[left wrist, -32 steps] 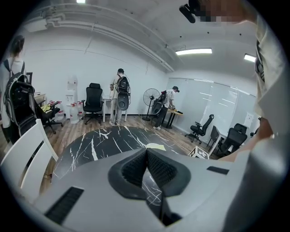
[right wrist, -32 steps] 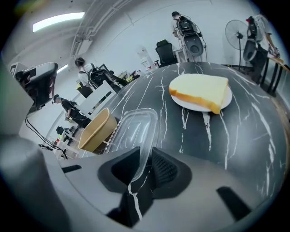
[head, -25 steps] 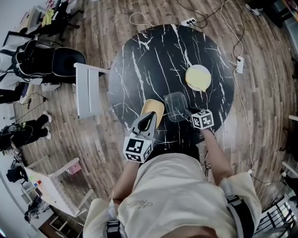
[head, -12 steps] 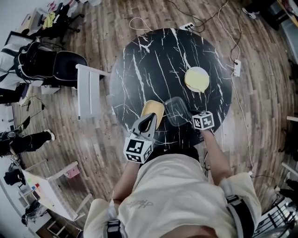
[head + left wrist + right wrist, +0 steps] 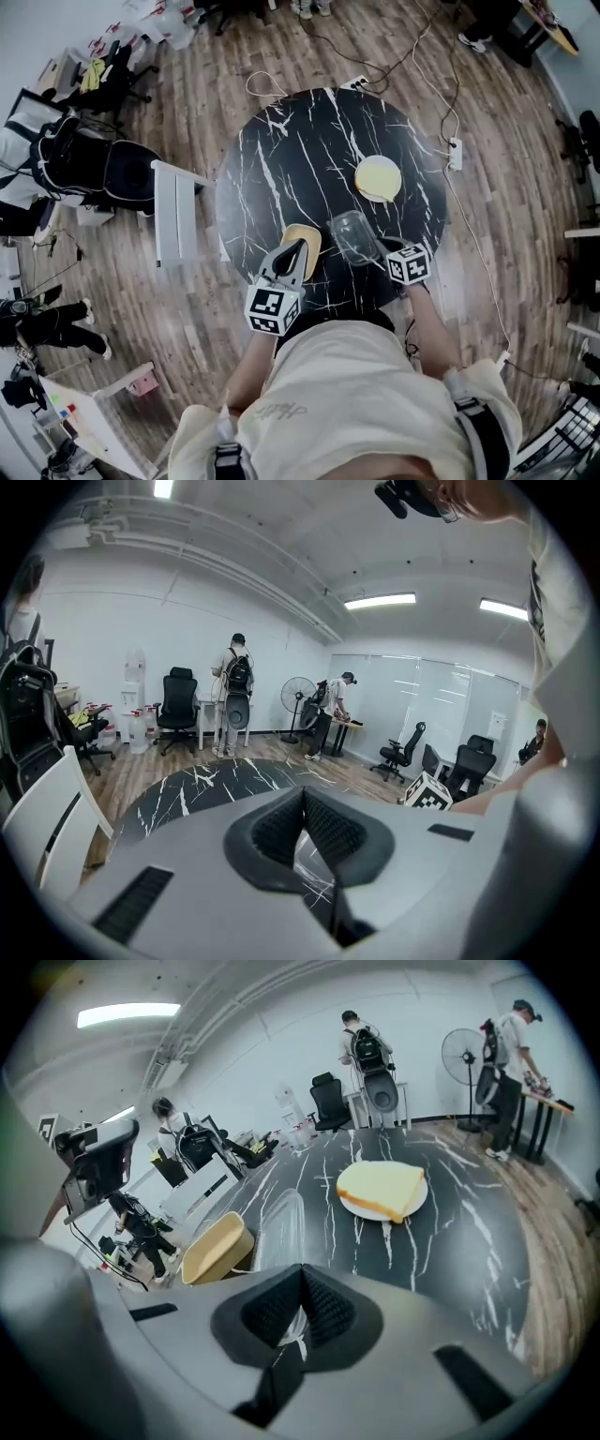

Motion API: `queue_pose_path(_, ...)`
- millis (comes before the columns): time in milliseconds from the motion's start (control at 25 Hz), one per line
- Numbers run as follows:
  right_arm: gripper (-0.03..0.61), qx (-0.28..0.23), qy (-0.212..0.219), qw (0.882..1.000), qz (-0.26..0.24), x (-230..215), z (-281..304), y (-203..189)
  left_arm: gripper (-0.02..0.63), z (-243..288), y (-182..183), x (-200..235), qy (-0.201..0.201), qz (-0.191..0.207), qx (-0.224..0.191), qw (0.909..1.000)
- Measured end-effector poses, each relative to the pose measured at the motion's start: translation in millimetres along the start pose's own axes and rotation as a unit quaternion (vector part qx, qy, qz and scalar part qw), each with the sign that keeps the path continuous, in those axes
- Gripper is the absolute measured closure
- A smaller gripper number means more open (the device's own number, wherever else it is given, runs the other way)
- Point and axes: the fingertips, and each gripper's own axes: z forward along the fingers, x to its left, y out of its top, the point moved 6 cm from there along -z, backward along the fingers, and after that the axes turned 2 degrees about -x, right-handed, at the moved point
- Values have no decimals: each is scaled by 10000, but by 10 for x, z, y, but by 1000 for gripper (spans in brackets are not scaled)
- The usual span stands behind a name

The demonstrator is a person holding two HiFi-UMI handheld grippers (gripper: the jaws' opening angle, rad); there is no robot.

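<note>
Round black marble table [image 5: 281, 169], white plate [image 5: 358, 1207] bearing a bread slice [image 5: 380, 1185], tan container [image 5: 307, 239] near its edge

No writing, label or number is legible anywhere.

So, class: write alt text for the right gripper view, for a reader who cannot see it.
The right tongs are shut on the rim of a clear plastic lid, over a black marble table. Beyond, a bread slice lies on a white plate; a tan tub sits left of the lid.

wood floor [image 5: 525, 169], white walls [image 5: 94, 621], black office chairs [image 5: 177, 697], ceiling strip lights [image 5: 379, 601].
</note>
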Motion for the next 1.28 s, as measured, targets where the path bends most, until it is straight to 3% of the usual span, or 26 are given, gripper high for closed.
queue_pose_path(640, 571, -1395, -712, 9866, -464, 356, -1070, 541, 597, 35, 279, -36, -529, 331, -369, 9974)
queue_pose_path(1280, 571, -1967, -766, 9742, -800, 899, -1462, 786, 597, -329, 408, 107, -491, 506, -581, 9958)
